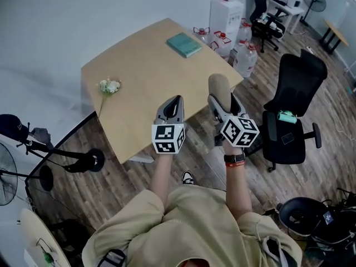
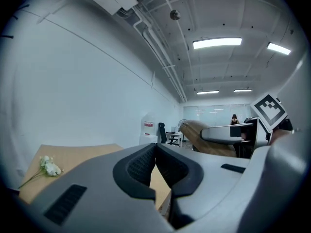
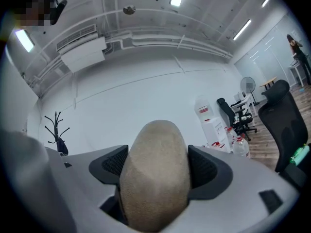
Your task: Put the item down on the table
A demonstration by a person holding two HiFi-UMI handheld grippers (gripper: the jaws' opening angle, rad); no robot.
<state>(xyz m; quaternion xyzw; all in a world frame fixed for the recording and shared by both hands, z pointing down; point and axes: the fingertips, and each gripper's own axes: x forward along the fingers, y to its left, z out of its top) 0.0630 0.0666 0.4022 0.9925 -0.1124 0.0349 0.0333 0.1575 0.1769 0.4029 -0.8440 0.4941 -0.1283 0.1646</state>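
Right gripper (image 3: 158, 161): my right-hand unit, jaws clamped on either side of a tan, rounded, matte oblong item (image 1: 218, 87). The item stands up out of the jaws with its blunt end foremost. In the head view it sits over the near right edge of the table; I cannot tell how high above the top it is. It is in the jaws, not set down.

Right marker cube (image 1: 240, 131): black-and-white squares, at the rear of that gripper. A dark wristwatch (image 1: 235, 158) is on the arm behind it.

Left gripper (image 2: 155, 161): my left-hand unit, ribbed pads pressed together with nothing between them. It is just beside the right gripper, over the table's near edge. Its marker cube (image 1: 168, 138) faces the head camera.

Light wooden table (image 1: 144, 77): flat pale top, rounded corners.

On the table I log two pieces:
- a small sprig of white flowers on a thin stem (image 1: 109, 86), near the left edge;
- a flat teal book (image 1: 184, 44), near the far corner, well apart from the flowers.

Beyond the table, right side:
- a black office chair (image 1: 295, 93) with a small teal object (image 1: 287, 116) on its seat;
- large clear water bottles (image 1: 245, 57) on the floor by the far corner;
- dark wood-plank floor (image 1: 222, 166).
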